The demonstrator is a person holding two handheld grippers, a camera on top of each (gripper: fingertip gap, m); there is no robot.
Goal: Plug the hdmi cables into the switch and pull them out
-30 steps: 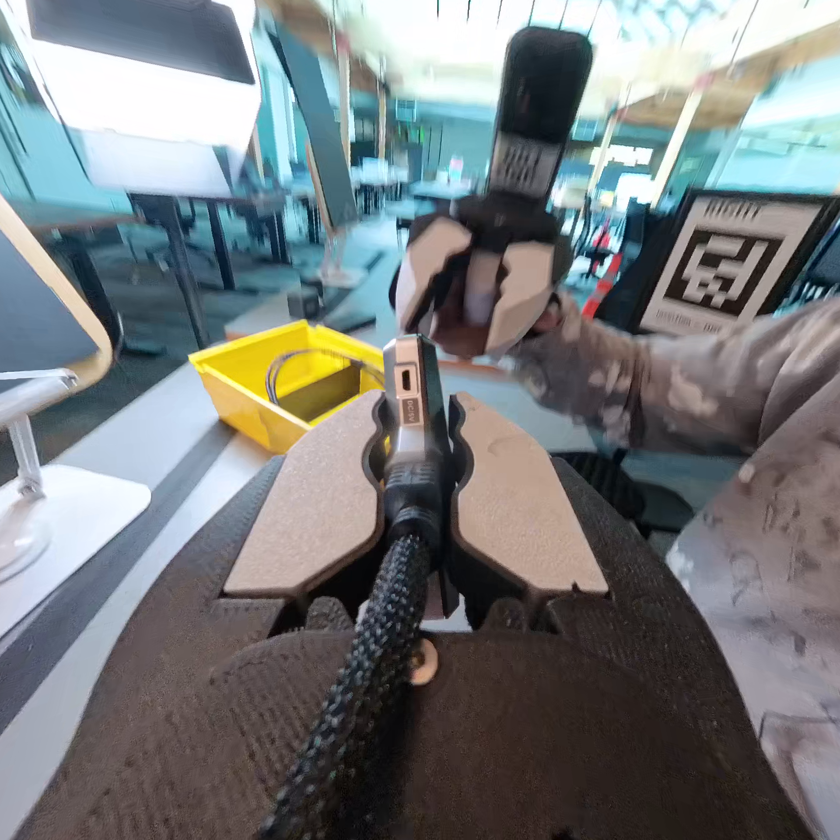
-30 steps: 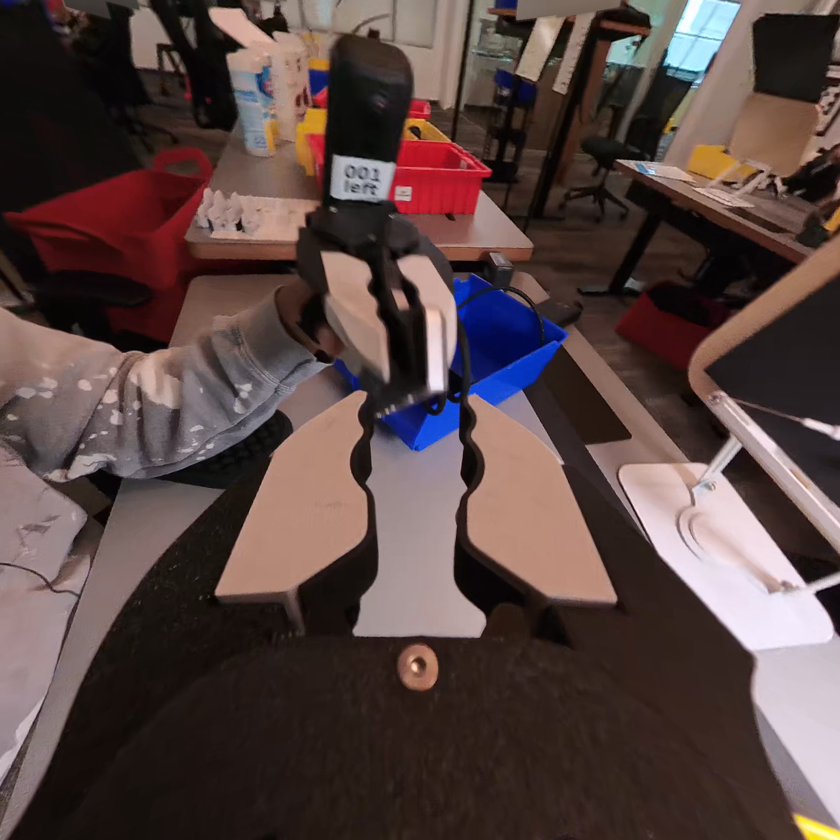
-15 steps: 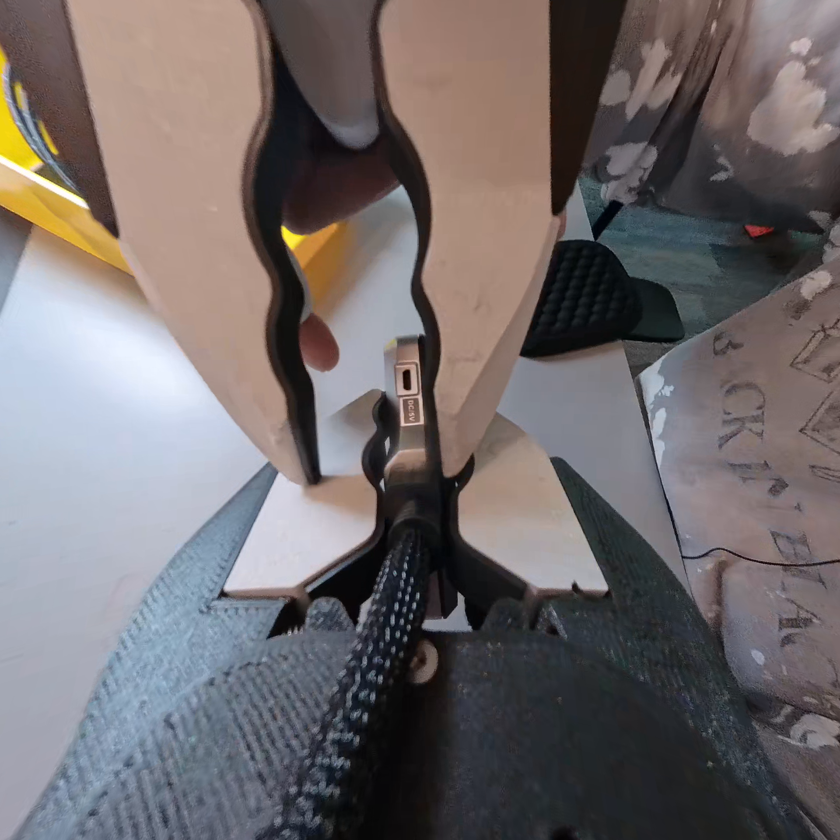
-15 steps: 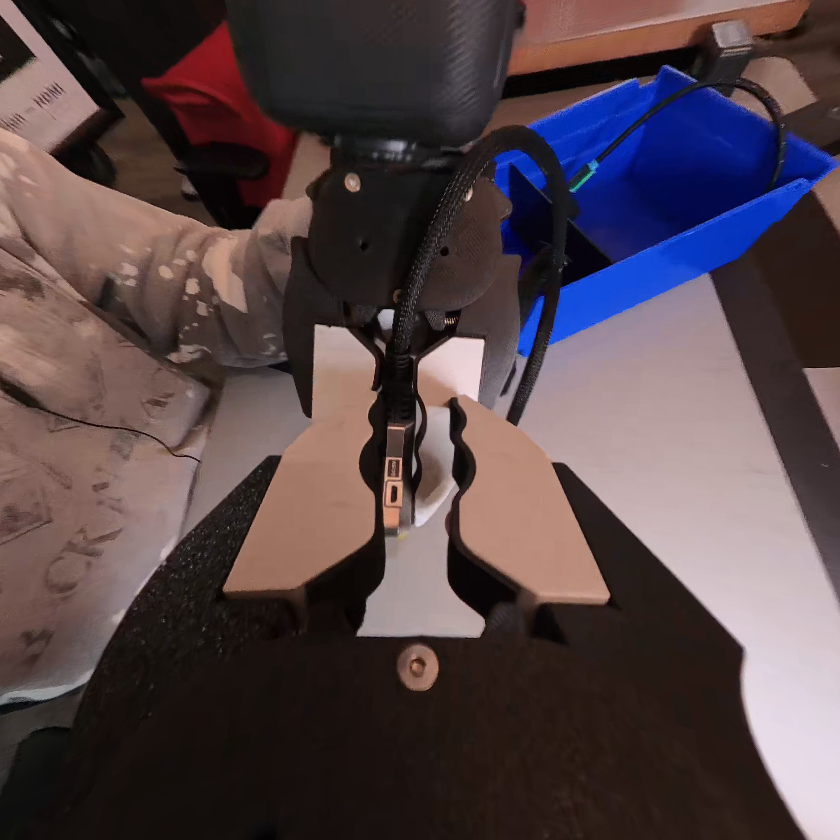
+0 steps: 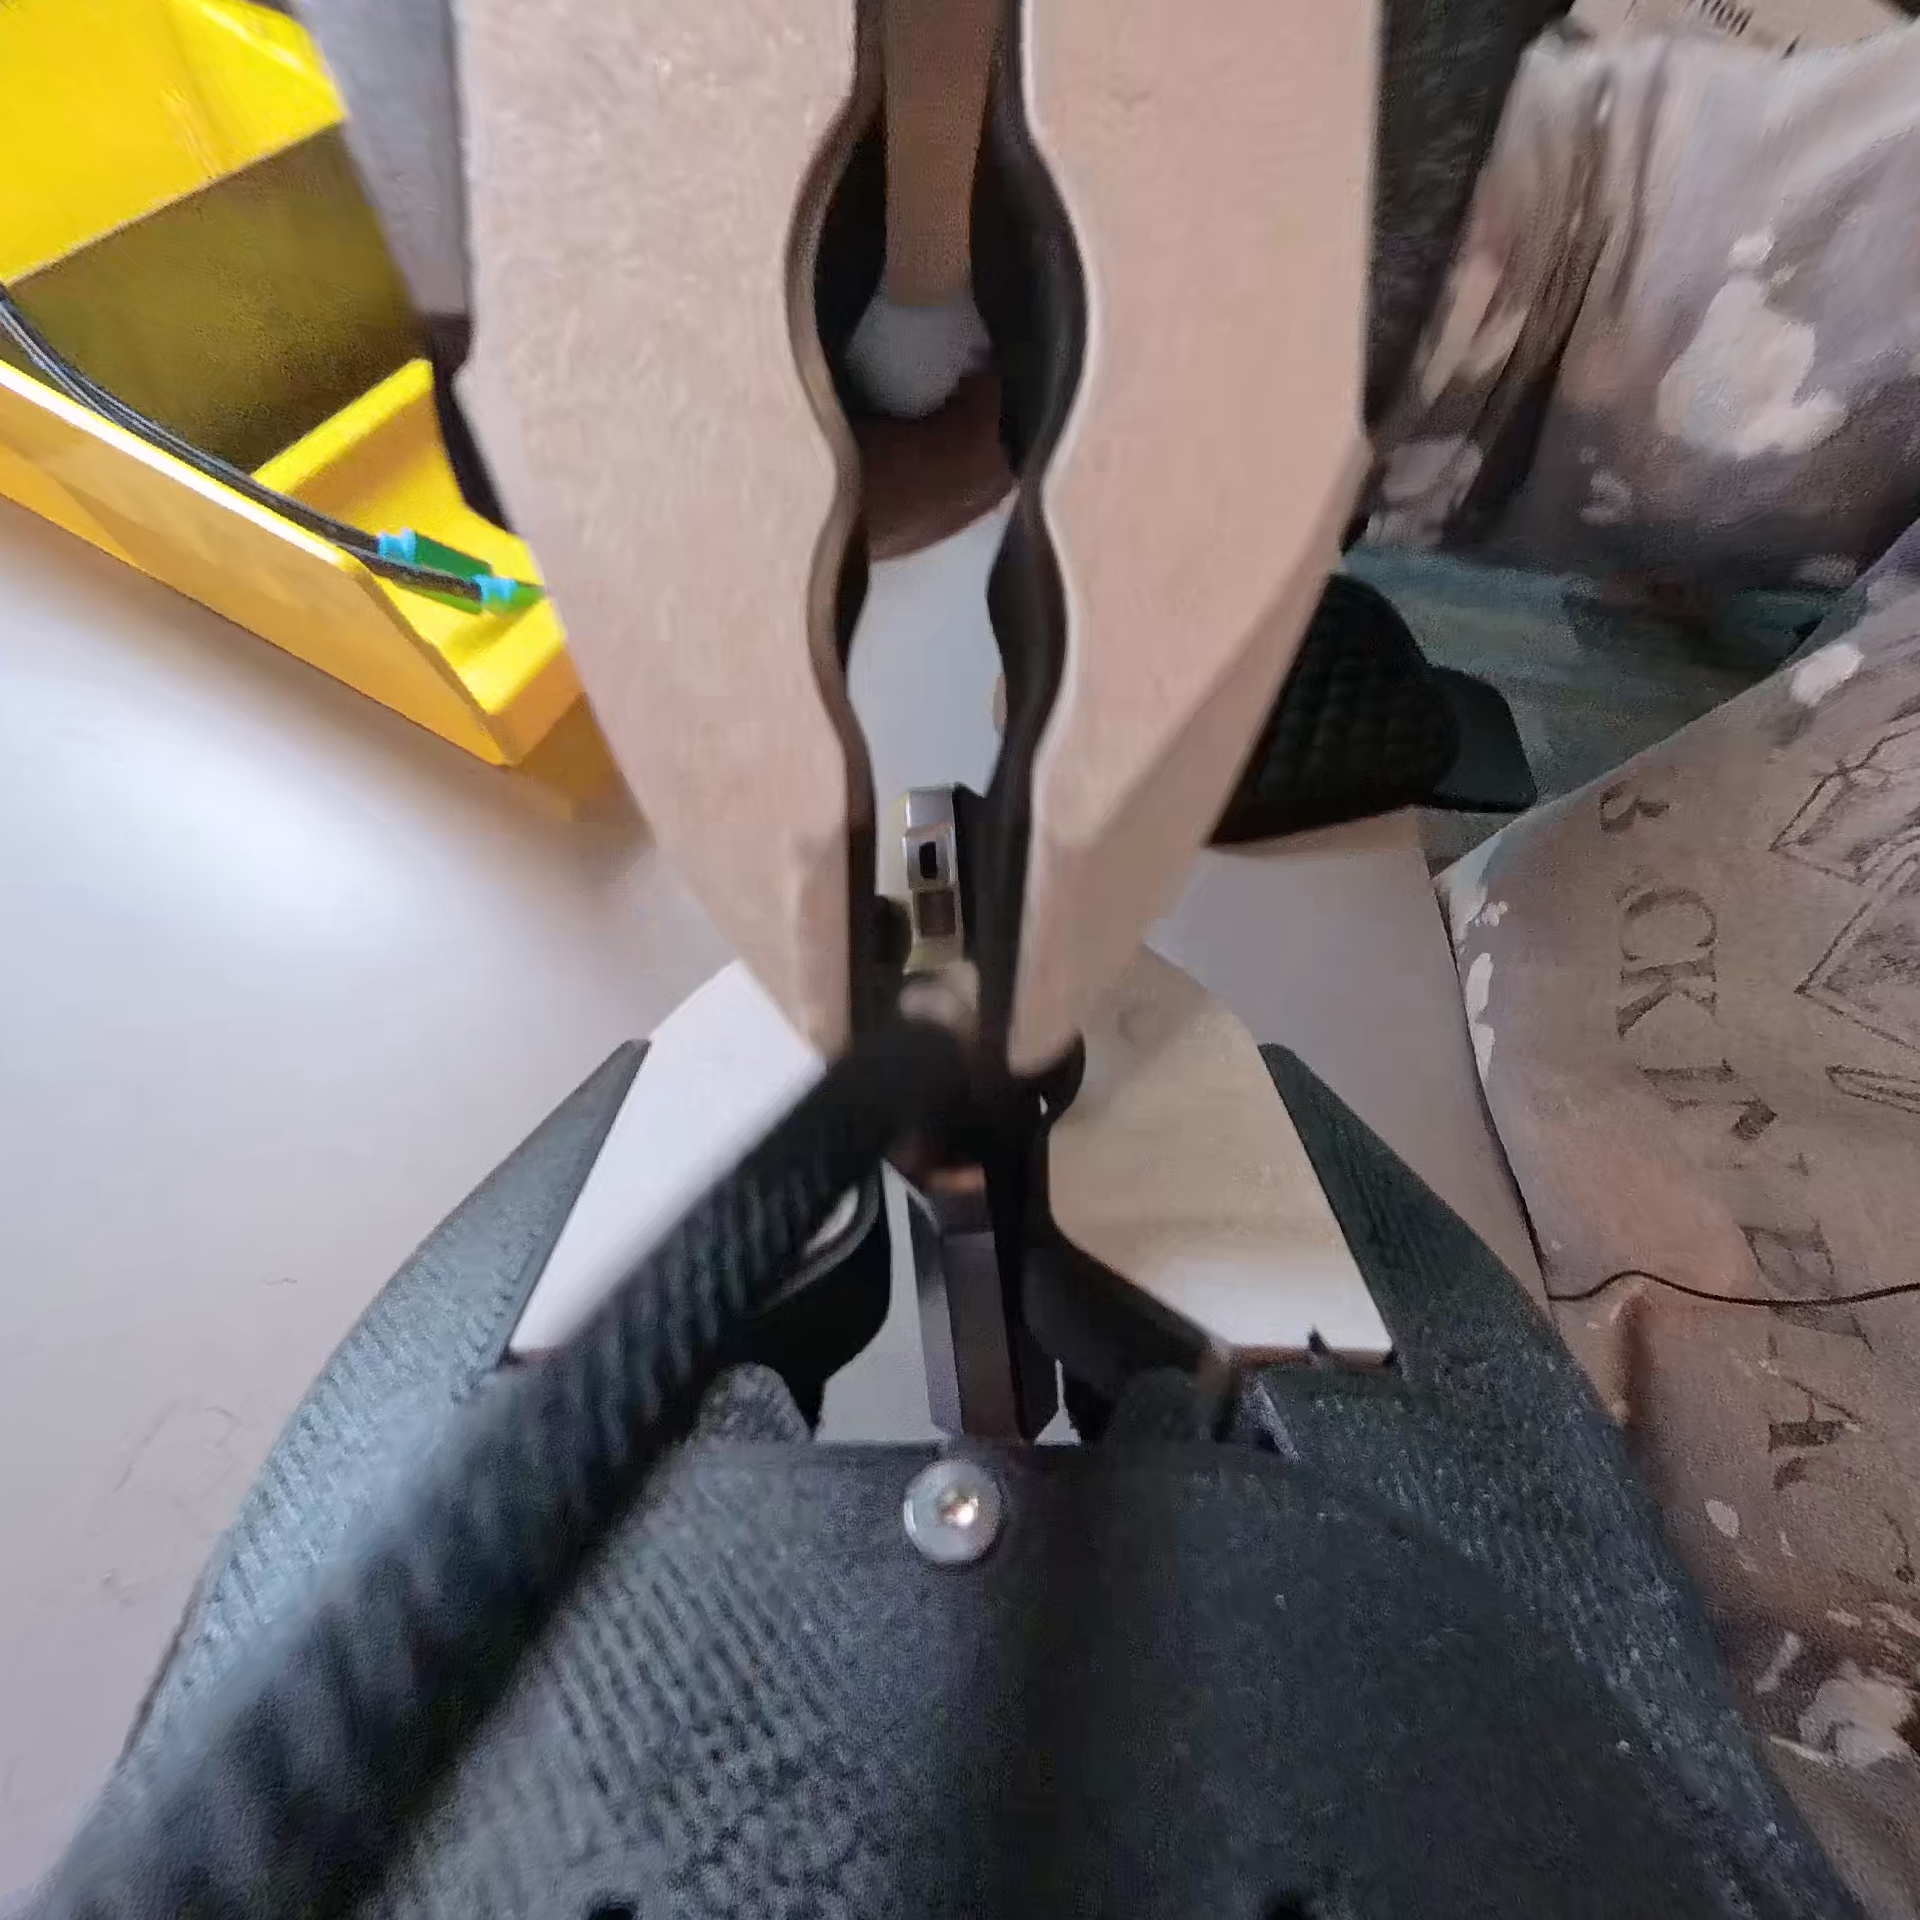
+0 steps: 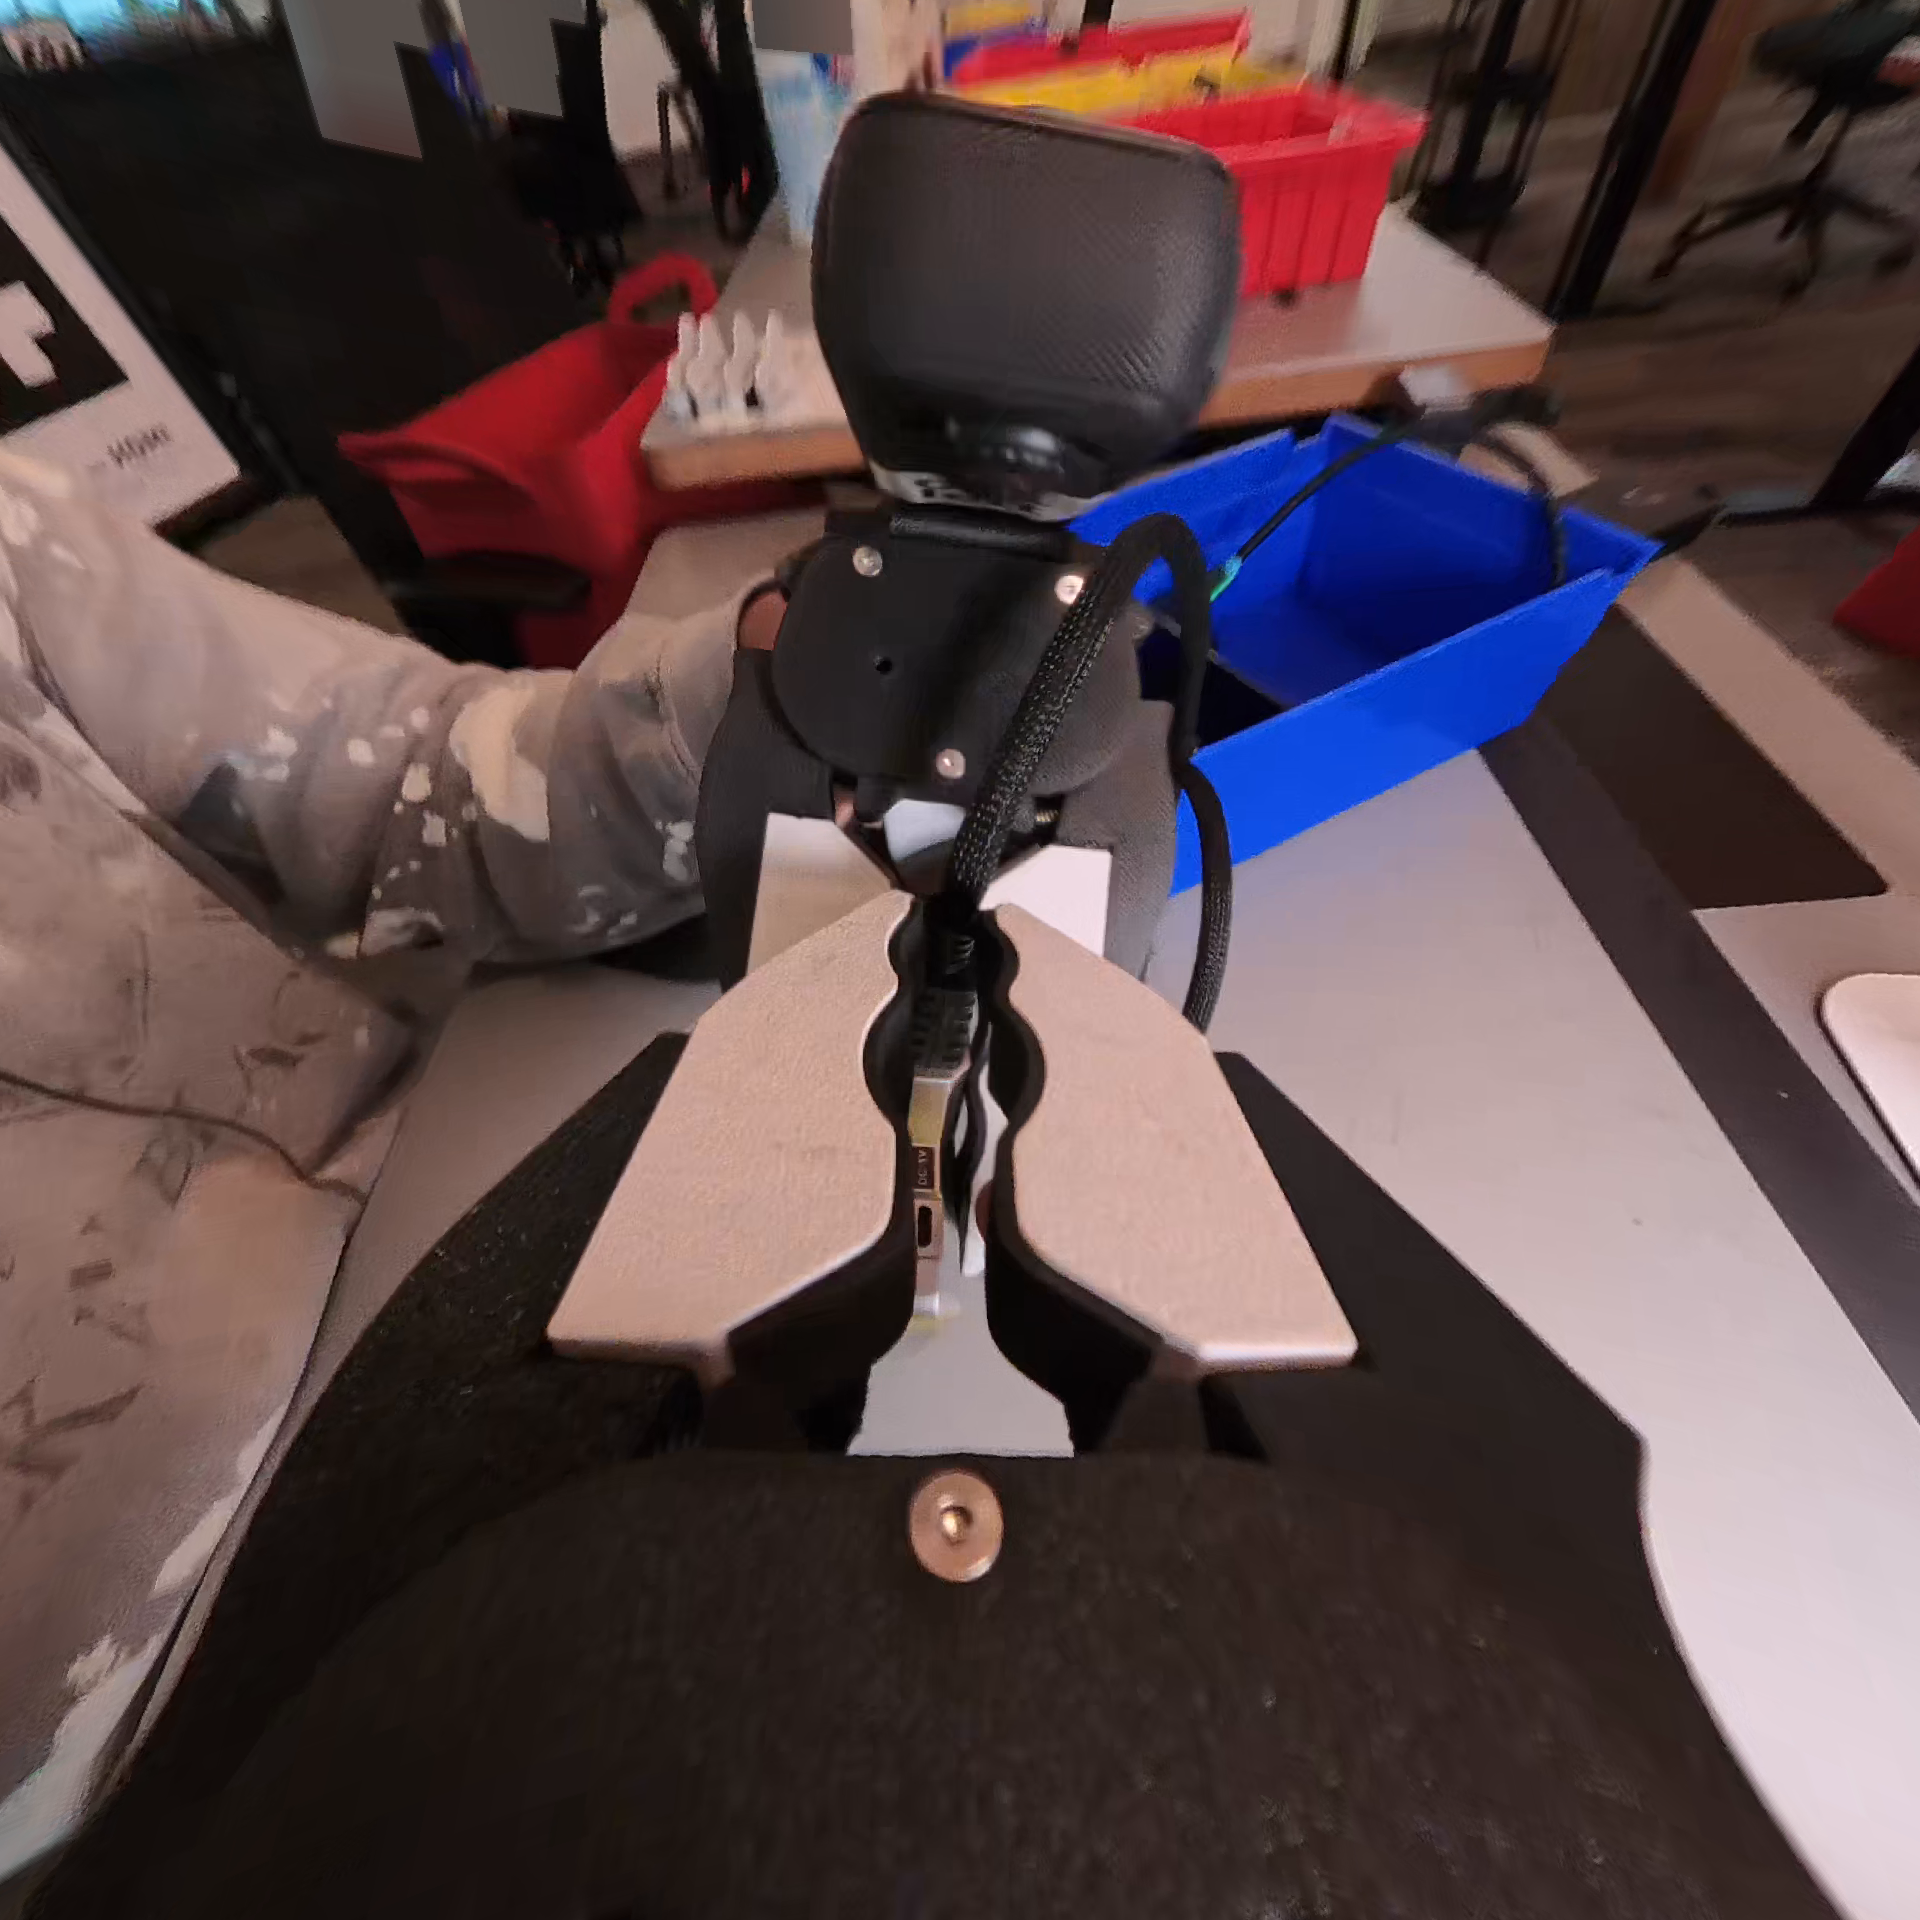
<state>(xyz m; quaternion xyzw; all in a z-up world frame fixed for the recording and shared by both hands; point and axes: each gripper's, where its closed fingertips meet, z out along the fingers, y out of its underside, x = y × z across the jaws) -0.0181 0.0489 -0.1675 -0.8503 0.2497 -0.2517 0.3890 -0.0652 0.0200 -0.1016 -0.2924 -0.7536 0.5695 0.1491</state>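
While the right gripper [image 6: 951, 935] is pinched narrowly on the switch [image 6: 928, 1143], brace it rigid and draw the cable [image 6: 1023, 727] straight out, never sideways. Whether the left gripper [image 5: 940, 1039] truly clamps the plug I cannot tell; it is blurred.

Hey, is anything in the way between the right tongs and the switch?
Nothing visible. The switch sits inside the right tongs, between the two fingers, while the left tongs clamp its cable.

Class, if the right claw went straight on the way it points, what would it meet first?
The silver switch, sitting inside its gap; just beyond, probably the left claw.
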